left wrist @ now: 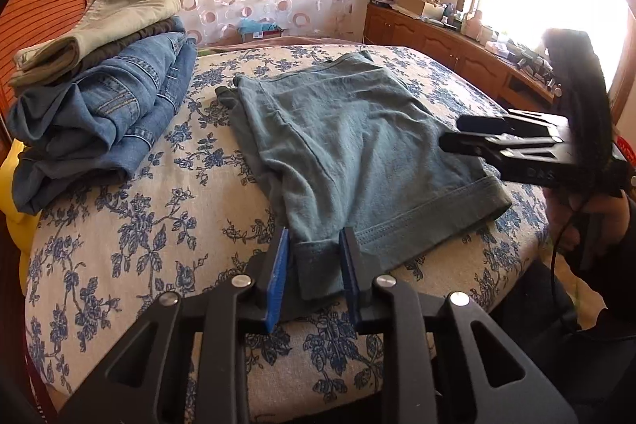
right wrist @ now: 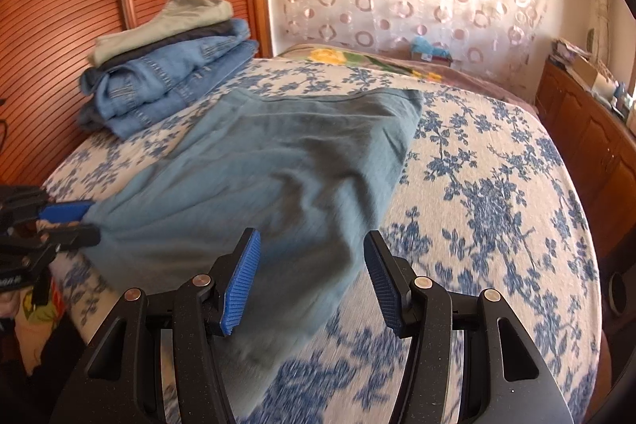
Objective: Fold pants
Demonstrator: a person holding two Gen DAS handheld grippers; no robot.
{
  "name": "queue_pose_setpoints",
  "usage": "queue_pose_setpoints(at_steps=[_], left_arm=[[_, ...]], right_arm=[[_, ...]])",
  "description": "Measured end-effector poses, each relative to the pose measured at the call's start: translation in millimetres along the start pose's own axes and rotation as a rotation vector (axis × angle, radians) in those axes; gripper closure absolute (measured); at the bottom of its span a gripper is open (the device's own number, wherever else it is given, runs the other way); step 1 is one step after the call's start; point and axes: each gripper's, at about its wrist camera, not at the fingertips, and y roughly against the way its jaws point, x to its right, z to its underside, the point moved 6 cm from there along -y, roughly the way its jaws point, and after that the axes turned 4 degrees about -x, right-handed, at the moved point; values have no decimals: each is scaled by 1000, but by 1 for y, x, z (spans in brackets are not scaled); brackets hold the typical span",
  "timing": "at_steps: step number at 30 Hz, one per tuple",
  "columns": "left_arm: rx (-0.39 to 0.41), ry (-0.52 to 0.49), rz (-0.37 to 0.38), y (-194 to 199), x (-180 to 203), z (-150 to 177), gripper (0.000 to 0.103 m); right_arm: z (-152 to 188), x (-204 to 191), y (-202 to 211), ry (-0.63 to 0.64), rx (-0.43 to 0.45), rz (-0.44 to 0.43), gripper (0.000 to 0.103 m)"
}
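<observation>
Teal-grey pants lie folded on the floral bed; they also show in the right wrist view. My left gripper is open, its blue pads straddling the near hem corner of the pants without pinching it. In the right wrist view the left gripper sits at the pants' left edge. My right gripper is open and empty, hovering above the near right edge of the pants; in the left wrist view it floats over the pants' right side.
A stack of folded jeans and khaki pants sits at the bed's far left by the wooden headboard. A wooden sideboard with clutter runs along the right under the window. The bed edge is close below my grippers.
</observation>
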Motion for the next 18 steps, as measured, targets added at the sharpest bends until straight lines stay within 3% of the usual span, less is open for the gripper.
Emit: queue_pose_setpoints(at_steps=[7, 12, 18], left_arm=[[13, 7, 2, 4, 1, -1, 97], [34, 19, 6, 17, 2, -2, 98], [-5, 24, -14, 12, 2, 9, 97]], right_arm=[[16, -9, 31, -5, 9, -29, 48], [22, -17, 43, 4, 12, -45, 48], [30, -24, 47, 4, 3, -69, 48]])
